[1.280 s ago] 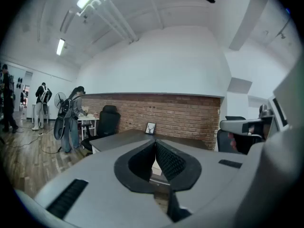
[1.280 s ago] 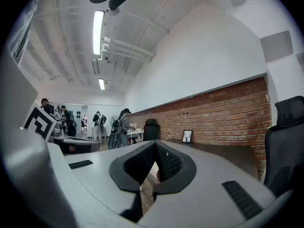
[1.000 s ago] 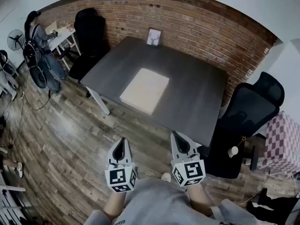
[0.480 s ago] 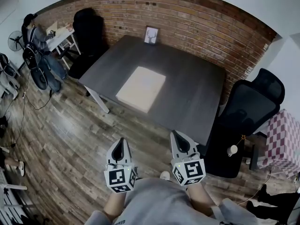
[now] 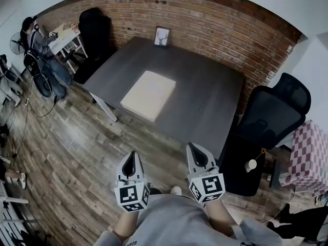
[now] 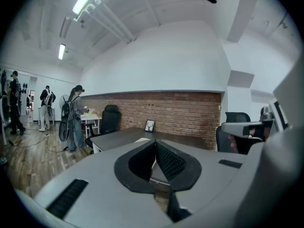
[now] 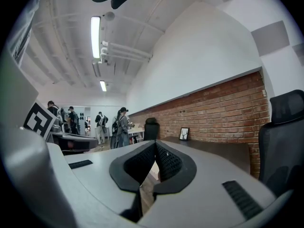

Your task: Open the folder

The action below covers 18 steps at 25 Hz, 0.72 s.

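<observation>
- On the desk [image 5: 210, 101], at 12 o'clock, one tan folder [image 5: 148, 95] lies flat near the front edge.
- Open floor [image 5: 97, 147] separates that edge from two grippers.
- On the left gripper [image 5: 132, 158] and right gripper [image 5: 193, 150], fingers are pressed together, empty.

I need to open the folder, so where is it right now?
In the head view the folder lies flat on the table, left of centre near its front edge, with the picture frame beyond it by the brick wall.
</observation>
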Each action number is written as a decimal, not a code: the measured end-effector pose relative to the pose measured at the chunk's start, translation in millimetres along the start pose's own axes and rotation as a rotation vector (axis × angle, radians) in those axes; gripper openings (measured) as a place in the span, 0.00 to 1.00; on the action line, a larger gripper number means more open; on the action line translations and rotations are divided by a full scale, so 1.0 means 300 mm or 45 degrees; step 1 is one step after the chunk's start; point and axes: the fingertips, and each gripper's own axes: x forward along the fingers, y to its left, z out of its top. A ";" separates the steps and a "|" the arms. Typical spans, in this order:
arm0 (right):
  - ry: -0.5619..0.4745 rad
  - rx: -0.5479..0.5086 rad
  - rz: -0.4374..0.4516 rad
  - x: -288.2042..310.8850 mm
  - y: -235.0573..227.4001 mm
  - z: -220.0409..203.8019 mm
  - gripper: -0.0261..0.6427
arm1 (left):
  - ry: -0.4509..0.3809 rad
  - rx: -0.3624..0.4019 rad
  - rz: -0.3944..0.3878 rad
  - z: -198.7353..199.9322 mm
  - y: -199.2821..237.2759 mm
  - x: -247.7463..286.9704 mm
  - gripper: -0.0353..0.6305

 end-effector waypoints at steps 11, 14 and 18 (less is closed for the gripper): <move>0.019 0.030 0.033 0.047 -0.042 -0.020 0.04 | 0.009 0.016 0.032 0.005 -0.018 0.043 0.06; 0.028 0.032 0.031 0.081 -0.048 -0.029 0.04 | 0.010 0.012 0.032 0.003 -0.002 0.069 0.06; 0.037 0.031 0.031 0.152 -0.042 -0.033 0.04 | 0.013 0.001 0.036 0.004 0.046 0.119 0.06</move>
